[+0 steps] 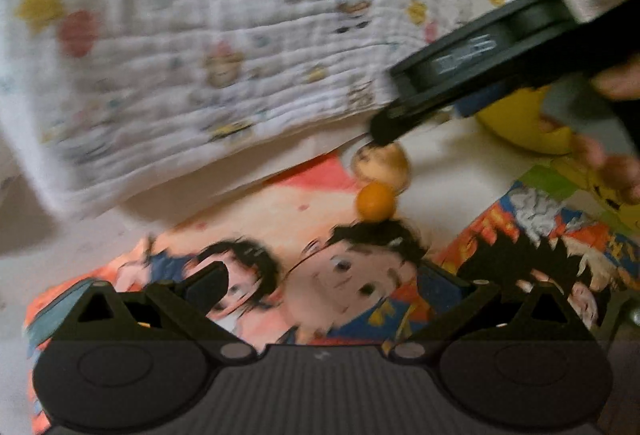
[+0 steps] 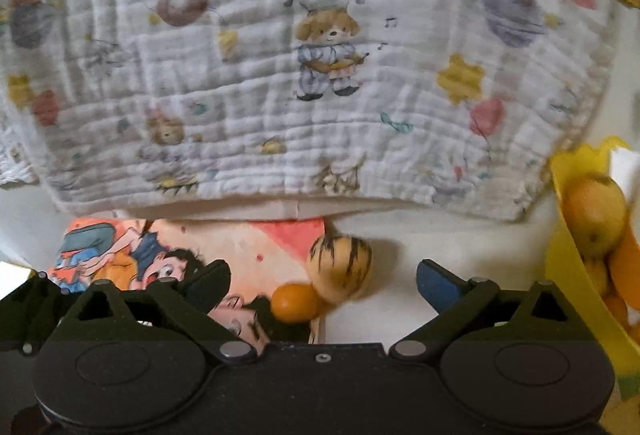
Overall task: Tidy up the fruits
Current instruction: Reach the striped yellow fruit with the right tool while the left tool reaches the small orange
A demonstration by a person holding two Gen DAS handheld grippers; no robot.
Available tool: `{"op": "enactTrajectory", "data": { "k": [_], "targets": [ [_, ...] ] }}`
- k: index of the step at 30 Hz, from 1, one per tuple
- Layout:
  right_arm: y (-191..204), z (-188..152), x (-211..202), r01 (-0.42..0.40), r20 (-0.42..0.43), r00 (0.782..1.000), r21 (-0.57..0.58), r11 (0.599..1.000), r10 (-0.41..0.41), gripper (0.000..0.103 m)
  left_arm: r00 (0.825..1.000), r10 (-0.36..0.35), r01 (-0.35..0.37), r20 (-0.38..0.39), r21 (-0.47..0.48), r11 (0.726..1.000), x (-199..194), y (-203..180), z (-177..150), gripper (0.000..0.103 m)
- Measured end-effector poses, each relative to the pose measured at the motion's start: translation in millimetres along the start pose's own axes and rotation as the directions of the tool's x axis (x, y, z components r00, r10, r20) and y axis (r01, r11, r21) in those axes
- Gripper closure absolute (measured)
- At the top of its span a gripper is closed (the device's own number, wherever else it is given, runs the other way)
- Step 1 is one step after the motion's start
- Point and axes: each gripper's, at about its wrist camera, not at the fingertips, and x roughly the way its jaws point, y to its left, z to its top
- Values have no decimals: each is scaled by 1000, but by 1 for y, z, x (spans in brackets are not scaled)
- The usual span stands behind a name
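Cloth: a white quilted blanket (image 2: 280,75) printed with cartoon puppies, stars and balloons, filling the far part of both views.
Book: a bright cartoon-cover picture book (image 2: 248,247) lying flat, its far edge tucked under the blanket.
Second book: another colourful cover (image 1: 552,235) lies beside it.
Surface: white (image 2: 460,243).

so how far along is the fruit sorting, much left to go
Done: several fruits already sit in the yellow bowl. In hand: nothing is gripped; the right gripper is open, with the striped yellow fruit and the small orange fruit lying loose between its fingers on the surface. The left gripper is open and empty too. Left: those two fruits, touching each other, look like the only ones outside the bowl.
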Motion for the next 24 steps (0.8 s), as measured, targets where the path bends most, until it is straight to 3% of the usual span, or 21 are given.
{"op": "enactTrajectory", "data": {
  "k": [5,15,24],
  "targets": [
    [-8,11,31,23,-33,999,47,999,-22,14,998,-56,55,38,42,998,20,-14,10,2],
    [-21,15,67,75,-142,988,101,992,-61,27,992,-122,120,43,46,992,49,-22,20,16],
    [-37,14,76,19,-186,982,196,980,18,32,992,-124,124,3,-1,992,80,-15,20,34]
  ]
}}
